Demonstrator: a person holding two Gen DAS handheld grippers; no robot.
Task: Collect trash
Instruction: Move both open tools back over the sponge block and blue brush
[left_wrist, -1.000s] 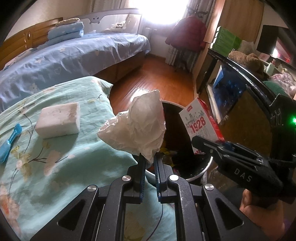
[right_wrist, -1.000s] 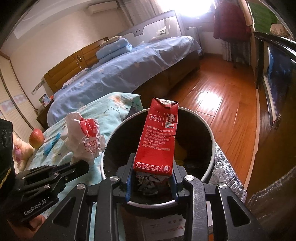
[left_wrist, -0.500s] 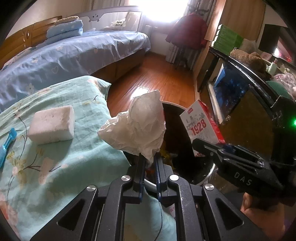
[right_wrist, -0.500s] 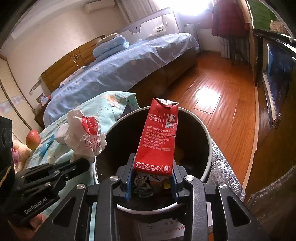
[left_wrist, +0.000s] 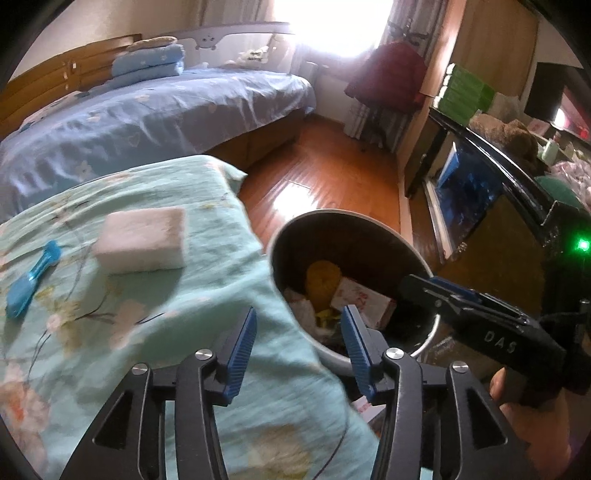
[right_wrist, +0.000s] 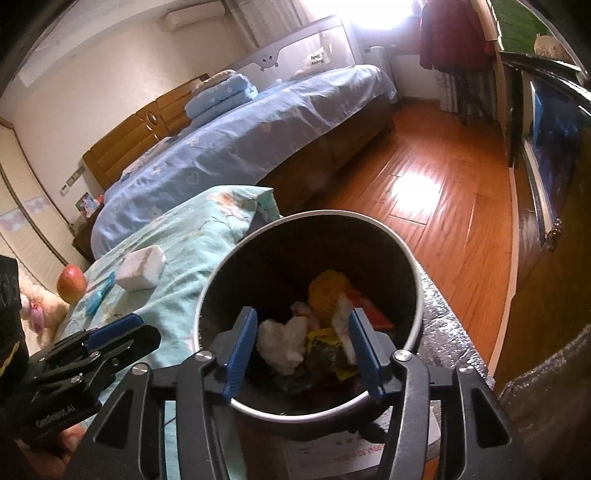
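Both jaw pairs opening and empty: left hand-held gripper (left_wrist: 298, 345) over the near rim of the round trash bin (left_wrist: 373, 221), right hand-held gripper (right_wrist: 301, 341) straight above its mouth. Inside the bin, a white crumpled tissue (right_wrist: 282, 341), a yellow wad (right_wrist: 327, 290) and a red-and-white carton (left_wrist: 360, 301). Left on the floral teal cover (left_wrist: 122, 332) beside the bin: a white sponge block (left_wrist: 142, 240) and a blue clip (left_wrist: 31, 280).

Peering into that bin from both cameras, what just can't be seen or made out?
- Bin bottom, right wrist view: buried under trash.
- Red carton, right wrist view: mostly covered by yellow wad and right fingers.
- Carton print, left wrist view: too blurred to read.
- Bin's near rim, left wrist view: behind left fingers.
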